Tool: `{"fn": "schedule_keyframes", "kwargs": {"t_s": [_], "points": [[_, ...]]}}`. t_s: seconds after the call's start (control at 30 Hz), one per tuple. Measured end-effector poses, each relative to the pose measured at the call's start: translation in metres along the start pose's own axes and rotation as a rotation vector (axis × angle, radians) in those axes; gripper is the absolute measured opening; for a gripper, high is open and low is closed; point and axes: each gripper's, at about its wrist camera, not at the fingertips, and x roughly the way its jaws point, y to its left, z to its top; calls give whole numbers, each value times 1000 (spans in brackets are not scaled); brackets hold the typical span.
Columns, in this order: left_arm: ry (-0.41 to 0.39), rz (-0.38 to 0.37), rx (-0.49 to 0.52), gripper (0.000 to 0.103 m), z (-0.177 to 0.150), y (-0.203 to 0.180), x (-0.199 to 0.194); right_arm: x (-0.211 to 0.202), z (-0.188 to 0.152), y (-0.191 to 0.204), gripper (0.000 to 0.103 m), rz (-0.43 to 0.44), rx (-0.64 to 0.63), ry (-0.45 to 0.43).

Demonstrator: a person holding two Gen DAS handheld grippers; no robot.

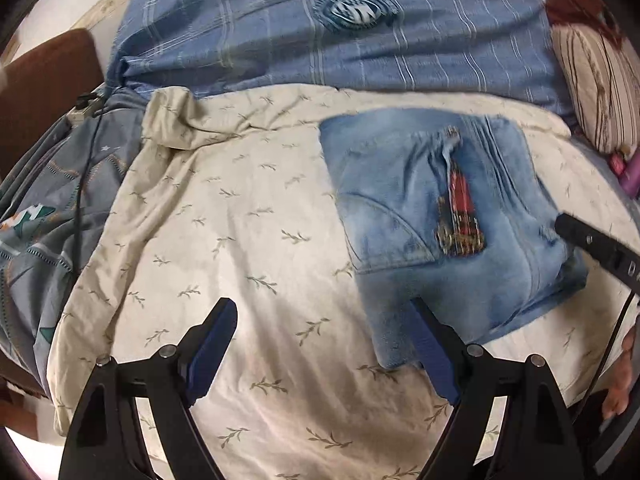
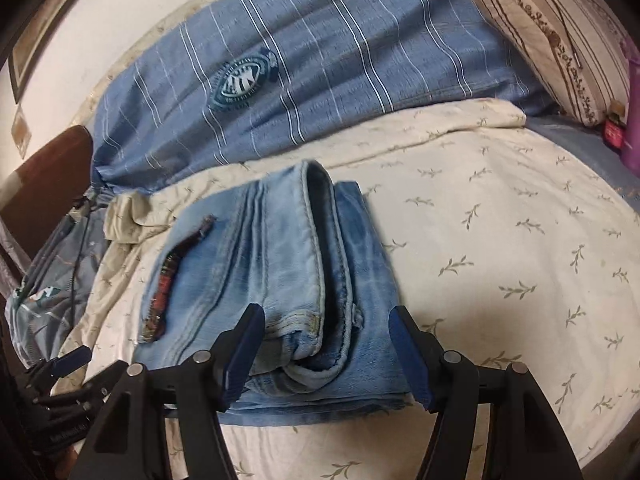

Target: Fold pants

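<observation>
Two grippers, left (image 1: 324,344) and right (image 2: 326,350), stand with jaws apart and empty over the soft, sprigged cream sheet (image 1: 224,232), so the thick, stiff, faded denim jeans (image 2: 288,280), folded into a bulky rectangle at lower centre of the right view, could spring open if nudged.

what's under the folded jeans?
The folded jeans lie on the cream leaf-print sheet, which shows all around them. Whatever is directly beneath the denim is covered.
</observation>
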Motion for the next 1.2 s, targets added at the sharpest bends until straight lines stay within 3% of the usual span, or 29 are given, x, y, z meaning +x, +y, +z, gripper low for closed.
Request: {"fn": "schedule_keyframes", "kwargs": {"t_s": [0.13,0.27,0.53,0.73,1.03,1.2], "points": [[-17,20,40,86,-4,-6,2,6,-4,0,68,-12,-28,36],[1,10,50,86,-7,-8,9,14,-5,-11,68,32,16,94],[26,-7,65,86,-5,-5,14,14,-8,-15,68,52,35,131],[45,-36,15,86,-3,5,13,13,-10,-20,69,79,64,162],[-87,-70,-32,86,11,12,-14,10,-12,-18,69,74,58,161],[-28,-80,17,86,13,-2,5,10,-12,-20,69,90,64,169]]}}
